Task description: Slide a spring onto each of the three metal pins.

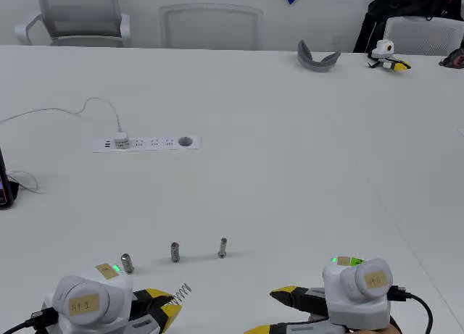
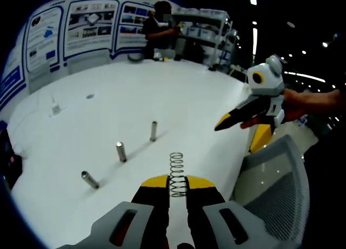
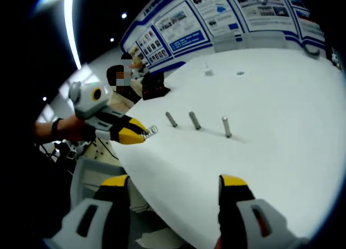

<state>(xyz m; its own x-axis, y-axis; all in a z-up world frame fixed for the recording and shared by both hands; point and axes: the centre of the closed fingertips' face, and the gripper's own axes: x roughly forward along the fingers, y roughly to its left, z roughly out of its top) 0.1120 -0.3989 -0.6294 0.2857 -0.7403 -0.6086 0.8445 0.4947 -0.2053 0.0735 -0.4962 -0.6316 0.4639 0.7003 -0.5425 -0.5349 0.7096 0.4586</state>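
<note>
Left tool — narrow, pinching one spring by its lower coils, above the near edge of the desk. Right tool — wide apart, empty. Three pins — upright in a row on the desk, near the spring.

- Tan sticker on the left gripper — handwritten marks, too blurred to read.
- Tan sticker on the right gripper — likewise unreadable.
- Wall posters — blue headings and print, too small to read.
- Power strip: grey socket markings, illegible.
</note>
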